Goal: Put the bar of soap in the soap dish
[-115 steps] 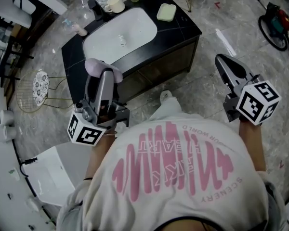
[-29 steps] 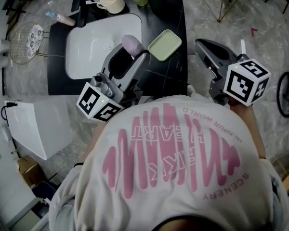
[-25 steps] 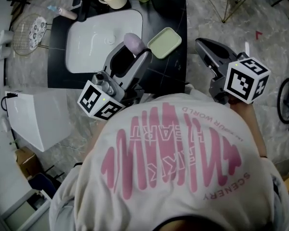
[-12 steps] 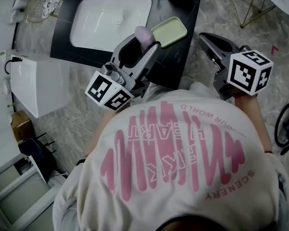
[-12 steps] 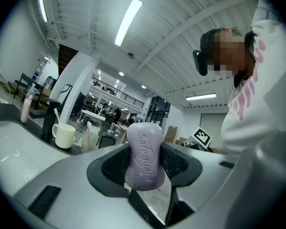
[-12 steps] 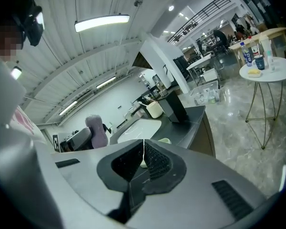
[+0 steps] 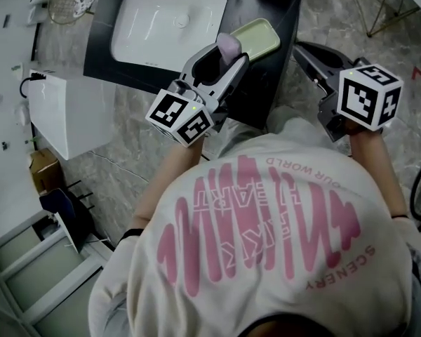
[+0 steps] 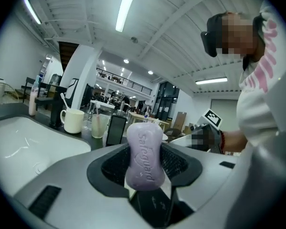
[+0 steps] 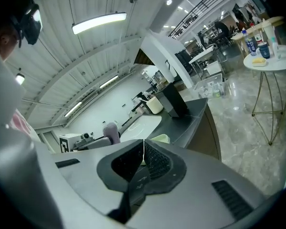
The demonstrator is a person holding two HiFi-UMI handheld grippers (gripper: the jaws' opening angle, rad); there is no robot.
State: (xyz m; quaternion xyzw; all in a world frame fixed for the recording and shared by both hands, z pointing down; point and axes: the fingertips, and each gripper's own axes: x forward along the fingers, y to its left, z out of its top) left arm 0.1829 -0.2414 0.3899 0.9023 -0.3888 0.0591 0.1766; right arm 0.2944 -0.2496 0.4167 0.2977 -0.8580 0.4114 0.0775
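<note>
Counter: black top (image 7: 281,5), white sink (image 7: 170,23) set in it
Soap (image 7: 228,45): purple bar, stood upright by the green soap dish (image 7: 256,37), not in it yet
Left gripper (image 7: 221,53): was clamped on the soap
Right gripper (image 7: 305,50): jaws were pressed together, nothing between them

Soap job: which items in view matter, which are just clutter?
Job:
- bar of soap, clamped in the left gripper
- green soap dish

Lying about:
- sink
- mug
- tumbler
- right gripper, shut and empty
</note>
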